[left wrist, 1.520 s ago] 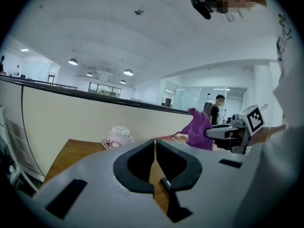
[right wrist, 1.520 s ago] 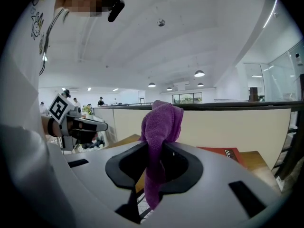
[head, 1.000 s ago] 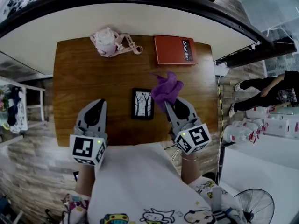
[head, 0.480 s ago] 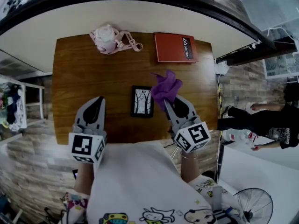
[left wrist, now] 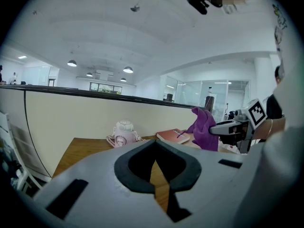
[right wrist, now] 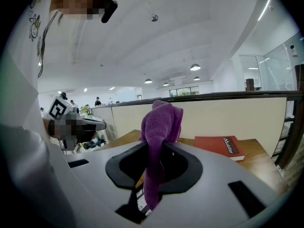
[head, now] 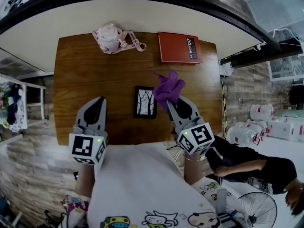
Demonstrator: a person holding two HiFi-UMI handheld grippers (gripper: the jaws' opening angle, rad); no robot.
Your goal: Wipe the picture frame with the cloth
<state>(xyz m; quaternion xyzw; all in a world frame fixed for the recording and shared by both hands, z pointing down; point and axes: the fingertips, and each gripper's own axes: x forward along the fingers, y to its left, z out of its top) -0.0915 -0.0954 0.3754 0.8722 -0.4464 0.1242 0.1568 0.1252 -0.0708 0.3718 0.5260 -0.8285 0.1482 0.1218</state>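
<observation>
Both grippers sit at the near edge of the surface [head: 85,75], in front of the person's white shirt [head: 133,184], pointing away and slightly down.

Left gripper [head: 99,101]: jaws fully together, nothing between them. It is well left of the picture frame, with bare wood under its tips.

Right gripper [head: 172,103]: jaws clamped on the purple cloth [head: 169,86]. The bunched end stands up past the jaw tips and a tail hangs down behind the pads.

Picture frame [head: 145,102]: lies flat on the surface between the two grippers, much closer to the right one and just left of its tips. It is a black frame with a tree print, long side running away from the person. In the head view the cloth bunch sits at the frame's far right corner. Can't tell whether it touches.

Farther out, near the back edge: a pink bottle with strap [head: 111,38] on the left and a red book [head: 178,48] on the right. Both are well clear of the frame.

Behind them is a cream partition wall [head: 142,15]. A person in black [head: 247,165] is on the floor at lower right.
</observation>
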